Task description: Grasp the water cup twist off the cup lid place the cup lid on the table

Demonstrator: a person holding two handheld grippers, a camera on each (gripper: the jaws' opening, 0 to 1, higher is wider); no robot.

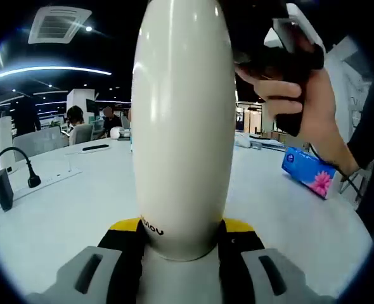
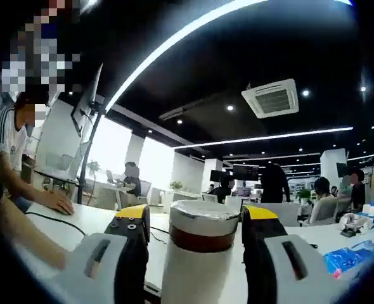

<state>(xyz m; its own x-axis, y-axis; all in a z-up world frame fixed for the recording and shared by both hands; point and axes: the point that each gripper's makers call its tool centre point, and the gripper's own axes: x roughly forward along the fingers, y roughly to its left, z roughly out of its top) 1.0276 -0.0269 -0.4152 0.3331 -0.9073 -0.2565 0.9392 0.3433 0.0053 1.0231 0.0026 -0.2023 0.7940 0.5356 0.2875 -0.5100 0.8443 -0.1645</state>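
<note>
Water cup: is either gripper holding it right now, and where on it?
Left gripper clamps the water cup at its lower body. Right gripper has its jaws around the cup lid.

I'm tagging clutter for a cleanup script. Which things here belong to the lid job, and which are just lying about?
Job: cup, lid, left gripper, right gripper, table.

Lying about: tissue pack, power strip, black plug, blue packet.

The water cup (image 1: 182, 126) top is cut off; hand (image 1: 301, 95) partly cropped.
</note>
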